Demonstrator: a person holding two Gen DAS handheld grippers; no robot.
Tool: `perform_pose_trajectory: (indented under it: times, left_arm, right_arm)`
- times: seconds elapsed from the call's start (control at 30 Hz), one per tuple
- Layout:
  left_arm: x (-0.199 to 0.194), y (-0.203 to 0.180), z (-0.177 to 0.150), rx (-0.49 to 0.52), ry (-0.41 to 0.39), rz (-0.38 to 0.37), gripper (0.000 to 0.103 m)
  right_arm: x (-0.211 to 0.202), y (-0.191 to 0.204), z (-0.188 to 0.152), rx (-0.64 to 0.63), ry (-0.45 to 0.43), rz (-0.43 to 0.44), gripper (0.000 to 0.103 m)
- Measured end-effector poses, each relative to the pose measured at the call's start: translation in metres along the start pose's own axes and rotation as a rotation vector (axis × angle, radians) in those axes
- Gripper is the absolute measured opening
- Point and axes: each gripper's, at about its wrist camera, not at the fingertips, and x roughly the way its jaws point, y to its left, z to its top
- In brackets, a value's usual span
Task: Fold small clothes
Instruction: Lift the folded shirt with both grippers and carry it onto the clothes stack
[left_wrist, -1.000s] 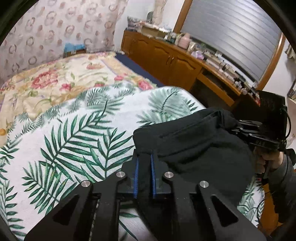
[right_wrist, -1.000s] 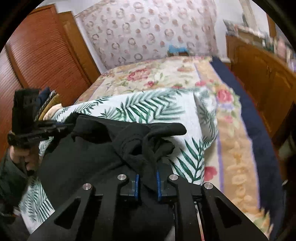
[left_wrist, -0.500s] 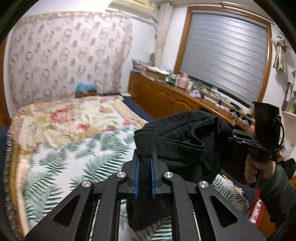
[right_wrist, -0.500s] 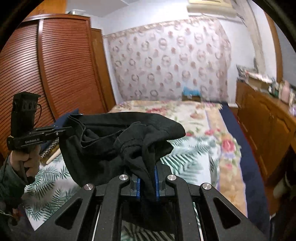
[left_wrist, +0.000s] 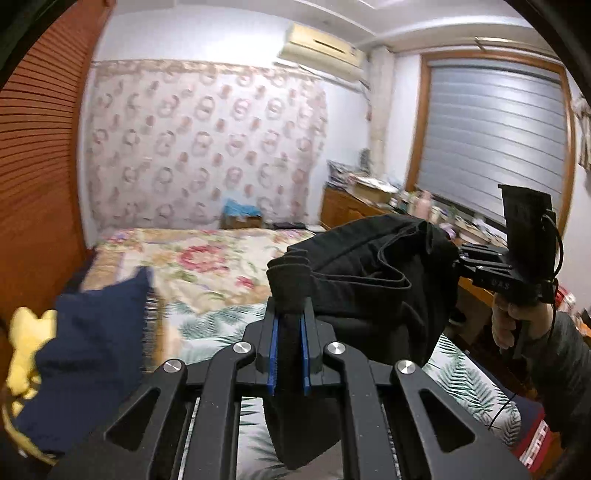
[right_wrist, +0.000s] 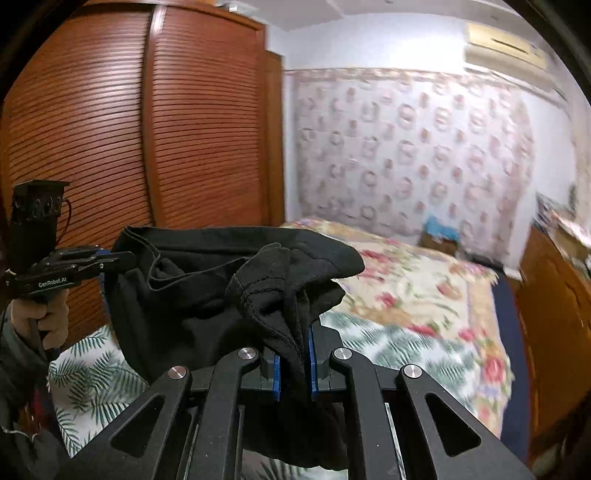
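Black cloth, one small garment (left_wrist: 369, 280), soft knit, held up off the bed (left_wrist: 207, 258) and slung between two hand-held grippers

Left gripper (left_wrist: 289, 354): jaws closed on one bunched edge of the garment; a tail of cloth hangs down through the blue pads (left_wrist: 273, 354)

Right gripper (right_wrist: 294, 363): jaws likewise clamped on the opposite edge, several layers of hem gathered between them

Garment, position: in the air above the palm-leaf sheet (left_wrist: 476, 384), sagging in the middle, folds and an inner seam showing; not yet flat, shape hard to read

Bed: floral cover behind, palm-leaf sheet in front, the likely laying ground

Other items: navy cloth (left_wrist: 85, 354) and a yellow thing (left_wrist: 26, 343) at the left edge of the left view, both blurred; louvred wardrobe (right_wrist: 129, 129); wooden sideboard (left_wrist: 354, 210) under the window; patterned wall hanging (left_wrist: 199, 147)

Step in hand, as judged: lifting and spreading before the first fold

Handling notes, as judged: draw the two grippers apart until the top edge runs taut and level, so the body hangs free and the bunched layers fall open; both grips look thick with gathered cloth, so a re-pinch at true corners may be needed; lower onto the palm-leaf sheet bottom edge first, well clear of the navy cloth, to keep it from creasing
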Motion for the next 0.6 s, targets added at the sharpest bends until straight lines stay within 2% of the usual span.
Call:
perform_pose_trajectory:
  times: [0.3, 0.43, 0.6]
  left_arm:
    - [-0.049, 0.083, -0.014, -0.103, -0.091, 0.201, 0.011]
    - [-0.058, 0.119, -0.034, -0.166, -0.092, 0.28, 0.011]
    - [-0.059, 0.162, -0.074, -0.265, -0.046, 0.356, 0.011]
  right_arm:
    - [0.088, 0.031, 0.076, -0.201, -0.012, 0.147, 0.01]
    - [0.141, 0.048, 0.102, -0.288, 0.017, 0.214, 0.01]
    - [0.223, 0.074, 0.125, -0.361, 0.088, 0.283, 0.01]
